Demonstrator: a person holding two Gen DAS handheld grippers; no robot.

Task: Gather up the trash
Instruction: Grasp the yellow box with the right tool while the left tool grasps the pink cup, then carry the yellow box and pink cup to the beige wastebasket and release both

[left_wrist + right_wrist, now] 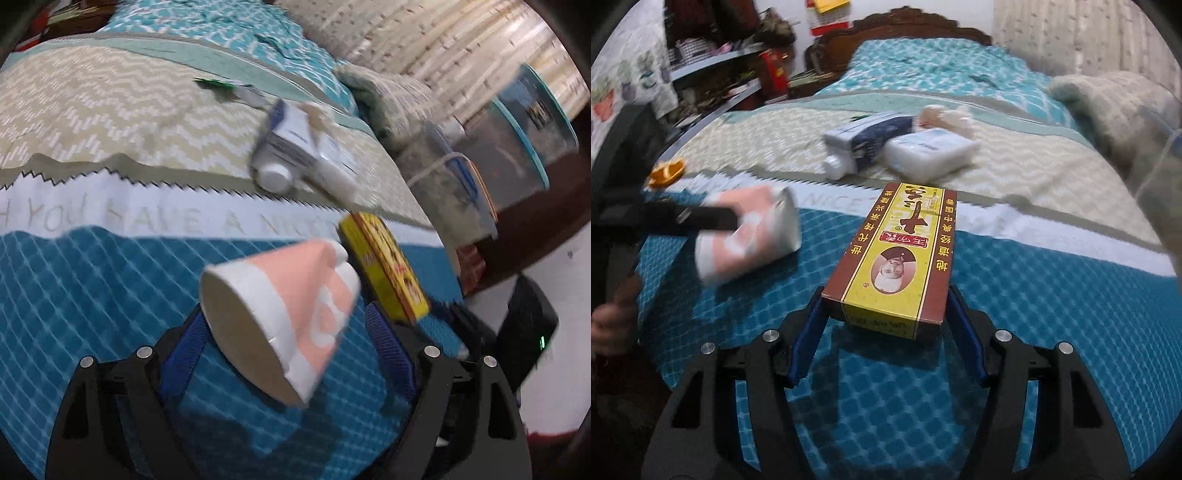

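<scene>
Bedspread (1034, 295) in teal and cream below, both claws loaded with trash

Left gripper (284, 328) squeezes the pink-and-white paper cup (284, 314), tilted, mouth toward 7 o'clock; right gripper (886, 321) pinches the near end of the yellow-and-brown carton (897, 254), which runs off toward 12 o'clock. Up at 12 o'clock on the cream stripe, a white bottle (836, 166) and a white packet (931, 151) lie touching, blurred

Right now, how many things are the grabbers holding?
2. The pink paper cup sits between the left gripper's fingers, and the yellow box is clamped in the right gripper, both over the bed.
</scene>
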